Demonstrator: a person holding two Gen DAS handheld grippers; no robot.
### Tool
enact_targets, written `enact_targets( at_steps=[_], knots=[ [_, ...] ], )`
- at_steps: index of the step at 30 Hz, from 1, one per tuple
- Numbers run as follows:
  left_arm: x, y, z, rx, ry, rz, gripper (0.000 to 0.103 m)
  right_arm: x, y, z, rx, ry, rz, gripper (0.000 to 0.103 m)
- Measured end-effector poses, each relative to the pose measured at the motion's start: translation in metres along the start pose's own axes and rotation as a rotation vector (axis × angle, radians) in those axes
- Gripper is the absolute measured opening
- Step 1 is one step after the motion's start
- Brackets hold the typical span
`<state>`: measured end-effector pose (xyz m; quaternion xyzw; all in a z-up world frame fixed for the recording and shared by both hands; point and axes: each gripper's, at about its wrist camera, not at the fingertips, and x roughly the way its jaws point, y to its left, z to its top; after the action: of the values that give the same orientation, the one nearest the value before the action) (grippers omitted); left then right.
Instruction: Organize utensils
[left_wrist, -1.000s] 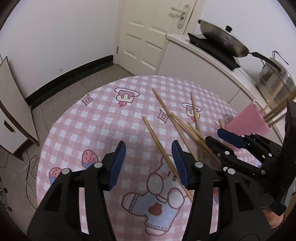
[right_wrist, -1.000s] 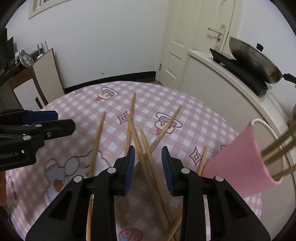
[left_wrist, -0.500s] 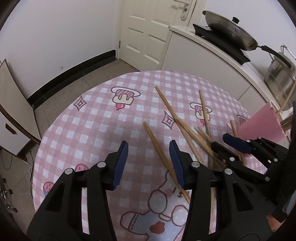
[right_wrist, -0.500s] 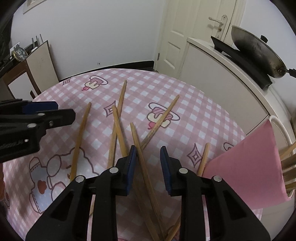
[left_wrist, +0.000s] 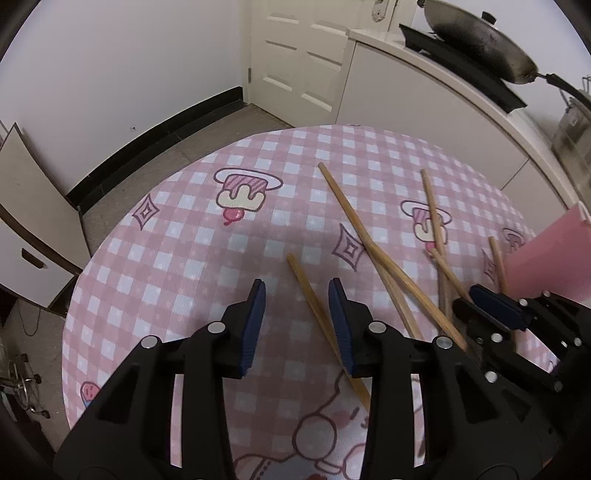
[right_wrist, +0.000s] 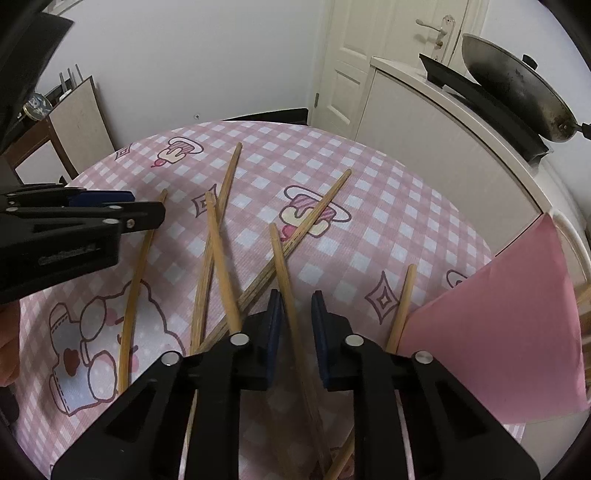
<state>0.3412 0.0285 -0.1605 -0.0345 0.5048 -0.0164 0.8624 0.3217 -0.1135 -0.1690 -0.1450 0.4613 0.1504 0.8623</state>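
On the table (right_wrist: 388, 177), six loose chopsticks (right_wrist: 221, 254), one pink cup (right_wrist: 517, 325).

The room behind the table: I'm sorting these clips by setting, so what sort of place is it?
Most likely a small home kitchen or dining corner. A wok sits on a cooktop on a white counter, and loose wooden chopsticks lie on a round table with a pink checked cartoon tablecloth.

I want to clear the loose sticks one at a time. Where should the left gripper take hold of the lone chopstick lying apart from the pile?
Grip the lone chopstick along its middle, from above, probably with the pads either side of its width. It lies flat on the tablecloth, clear of the crossed pile. The left gripper, its jaws closing, already straddles it without pressing it.
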Motion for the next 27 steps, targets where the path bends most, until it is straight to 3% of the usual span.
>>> enact_targets(
  at_steps=[4,6,10,16,27],
  knots=[
    [0.004,-0.006,0.000,0.038,-0.010,0.052,0.020,0.001,0.001,0.001,-0.004,0.000,0.006,0.008],
    [0.004,-0.008,-0.001,0.049,-0.016,0.051,0.012,0.001,-0.001,0.001,0.002,-0.003,0.013,0.008],
    [0.002,-0.006,-0.001,0.035,-0.027,0.034,0.006,-0.005,-0.001,0.001,0.013,-0.029,0.024,0.008],
    [-0.033,0.003,-0.003,0.012,-0.117,-0.016,0.005,-0.033,0.007,0.004,0.001,-0.100,0.038,0.006],
    [-0.137,0.006,-0.015,0.021,-0.314,-0.127,0.005,-0.117,0.031,0.010,-0.037,-0.277,0.047,0.005]
  ],
)
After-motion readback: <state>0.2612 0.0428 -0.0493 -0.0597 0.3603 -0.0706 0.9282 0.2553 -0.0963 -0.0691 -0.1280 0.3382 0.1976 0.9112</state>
